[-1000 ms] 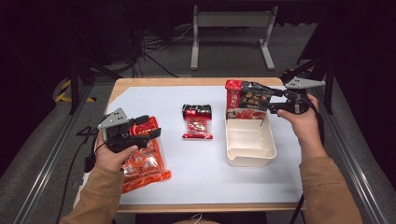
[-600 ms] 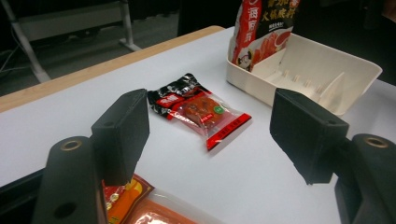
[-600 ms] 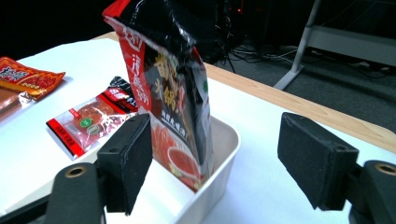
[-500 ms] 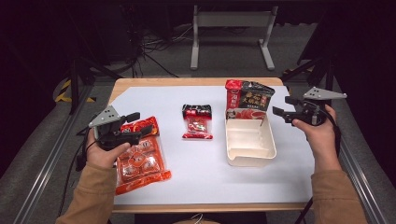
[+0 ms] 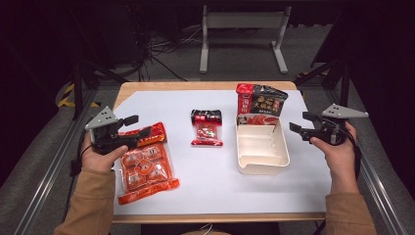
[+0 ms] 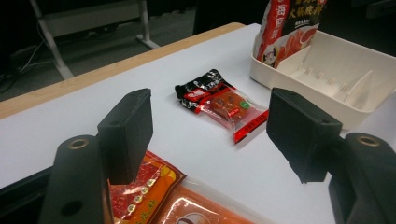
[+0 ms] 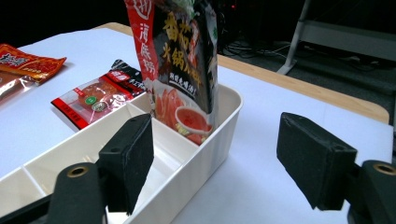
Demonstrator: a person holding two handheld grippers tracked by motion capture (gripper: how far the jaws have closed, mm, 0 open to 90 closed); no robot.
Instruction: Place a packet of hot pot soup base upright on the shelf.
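Left claw [image 5: 133,126]: jaws wide, nothing between, have just been closing slightly; hovers over top end of big orange pack [image 5: 145,164] at counter's left. Small red pouch [image 5: 207,128] lies ahead and right of it, mid-counter, flat, long axis running away from person, black end far.

Right claw [image 5: 299,125]: jaws apart, empty, just right of white tray [image 5: 262,164], pointing left at it. Tall sauce bag [image 5: 259,104] stands upright in tray's far compartment.

Judgement: pouch slightly nearer left claw; tray blocks right claw's path.
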